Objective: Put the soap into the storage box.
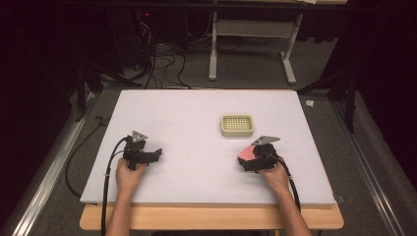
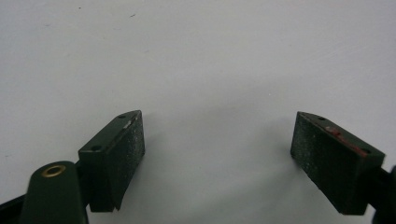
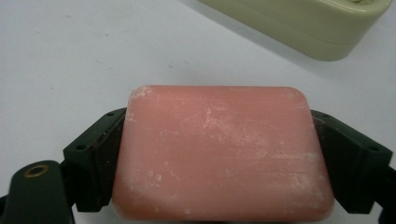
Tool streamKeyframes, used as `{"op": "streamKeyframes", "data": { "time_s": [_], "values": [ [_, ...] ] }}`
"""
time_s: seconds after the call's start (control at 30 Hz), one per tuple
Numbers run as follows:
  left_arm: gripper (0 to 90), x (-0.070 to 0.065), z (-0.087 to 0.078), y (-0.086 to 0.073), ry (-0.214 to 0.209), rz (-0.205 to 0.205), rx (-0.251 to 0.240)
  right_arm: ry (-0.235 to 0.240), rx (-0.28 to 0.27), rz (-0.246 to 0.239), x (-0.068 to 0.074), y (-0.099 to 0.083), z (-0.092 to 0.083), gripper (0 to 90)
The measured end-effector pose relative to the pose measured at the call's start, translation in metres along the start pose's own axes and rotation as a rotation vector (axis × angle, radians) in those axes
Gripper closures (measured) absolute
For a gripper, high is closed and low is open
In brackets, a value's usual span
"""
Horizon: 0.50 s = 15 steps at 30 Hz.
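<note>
Probably stiff yet slippery, the pink rounded soap bar sits clamped by its short ends in the right gripper, while the left gripper gapes wide.

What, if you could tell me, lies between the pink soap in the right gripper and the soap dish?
Nothing: between the pink soap and the soap dish there is bare white table, as the high view and the right gripper view both show.

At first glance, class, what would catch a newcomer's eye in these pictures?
The pink bar of soap stands out, clamped between the jaws of the right gripper near the table's front right. Just beyond it sits a cream soap dish with a slotted top, on the white table. The left gripper is open over bare surface.
</note>
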State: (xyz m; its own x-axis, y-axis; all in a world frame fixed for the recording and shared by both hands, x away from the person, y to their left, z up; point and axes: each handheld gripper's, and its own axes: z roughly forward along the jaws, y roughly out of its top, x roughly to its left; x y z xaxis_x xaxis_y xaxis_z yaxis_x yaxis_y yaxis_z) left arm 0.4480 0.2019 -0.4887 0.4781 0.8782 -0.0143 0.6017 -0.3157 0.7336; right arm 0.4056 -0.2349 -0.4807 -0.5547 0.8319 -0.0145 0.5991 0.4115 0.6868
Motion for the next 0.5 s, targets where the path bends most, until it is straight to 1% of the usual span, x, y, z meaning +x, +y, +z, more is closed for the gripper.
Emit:
{"op": "streamKeyframes", "data": {
  "time_s": [0.17, 0.3, 0.4, 0.5],
  "values": [
    [18.0, 0.0001, -0.0001, 0.0001, 0.000, 0.001, 0.002, 0.014, -0.007, 0.013, -0.0005, -0.0001, -0.0015, 13.7],
    [18.0, 0.0001, -0.0002, 0.0001, 0.000, 0.001, 0.002, 0.052, -0.015, 0.037, -0.0024, 0.0004, -0.0052, 13.8],
    [18.0, 0.0001, -0.0001, 0.0000, 0.000, 0.003, 0.002, 0.057, -0.017, 0.042, -0.0031, 0.0003, -0.0069, 13.8],
    [18.0, 0.0001, -0.0001, 0.0000, 0.000, 0.003, 0.002, 0.052, -0.018, 0.046, -0.0034, 0.0004, -0.0084, 13.8]
  ]
}}
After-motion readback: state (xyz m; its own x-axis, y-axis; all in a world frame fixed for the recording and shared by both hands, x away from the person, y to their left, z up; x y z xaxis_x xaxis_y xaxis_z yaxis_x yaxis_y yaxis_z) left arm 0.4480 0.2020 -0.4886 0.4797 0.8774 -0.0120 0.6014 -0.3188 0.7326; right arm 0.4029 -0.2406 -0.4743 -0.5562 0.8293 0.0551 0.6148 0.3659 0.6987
